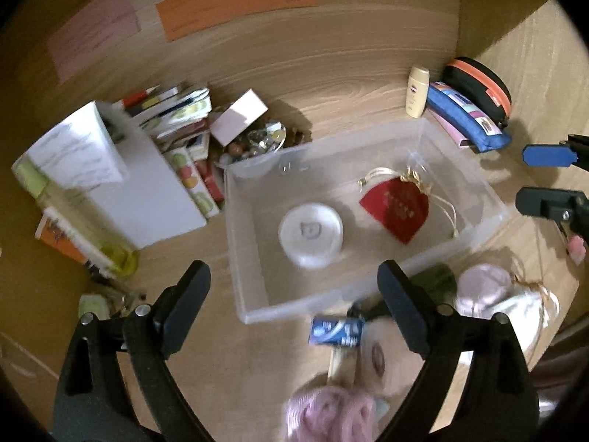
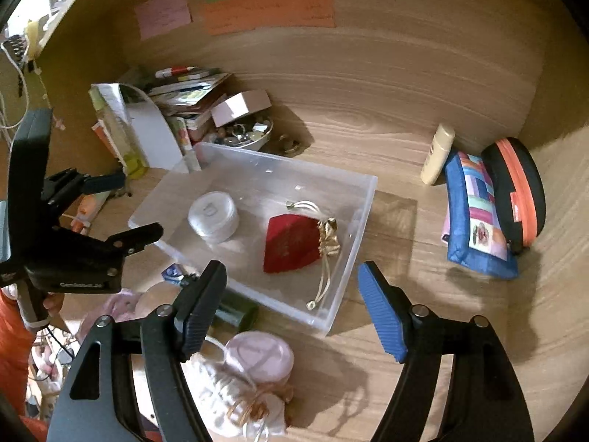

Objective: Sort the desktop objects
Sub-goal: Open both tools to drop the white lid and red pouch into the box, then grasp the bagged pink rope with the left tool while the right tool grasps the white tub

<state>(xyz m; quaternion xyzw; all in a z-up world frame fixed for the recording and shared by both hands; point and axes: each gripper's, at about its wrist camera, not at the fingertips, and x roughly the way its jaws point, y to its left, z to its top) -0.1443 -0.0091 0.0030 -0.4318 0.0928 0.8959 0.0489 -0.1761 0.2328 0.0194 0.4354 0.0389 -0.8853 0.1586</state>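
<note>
A clear plastic bin (image 1: 489,217) (image 2: 362,199) sits on the wooden desk. It holds a white round container (image 1: 311,234) (image 2: 213,215) and a red drawstring pouch (image 1: 395,208) (image 2: 294,245). My left gripper (image 1: 294,283) is open and empty, above the bin's near edge; it also shows at the left of the right wrist view (image 2: 141,208). My right gripper (image 2: 292,287) is open and empty over the bin's near right corner; it shows at the right edge of the left wrist view (image 1: 533,178). A pink round tin (image 2: 259,355), a white pouch (image 2: 235,401) and a dark green cylinder (image 2: 235,311) lie in front of the bin.
A pile of books, boxes and a dish of trinkets (image 1: 254,140) stands at the back left. A cream bottle (image 2: 436,153), a blue patchwork pouch (image 2: 475,215) and a black and orange case (image 2: 515,191) lie at the right. A small blue box (image 1: 337,331) and pink yarn (image 1: 324,416) lie near me.
</note>
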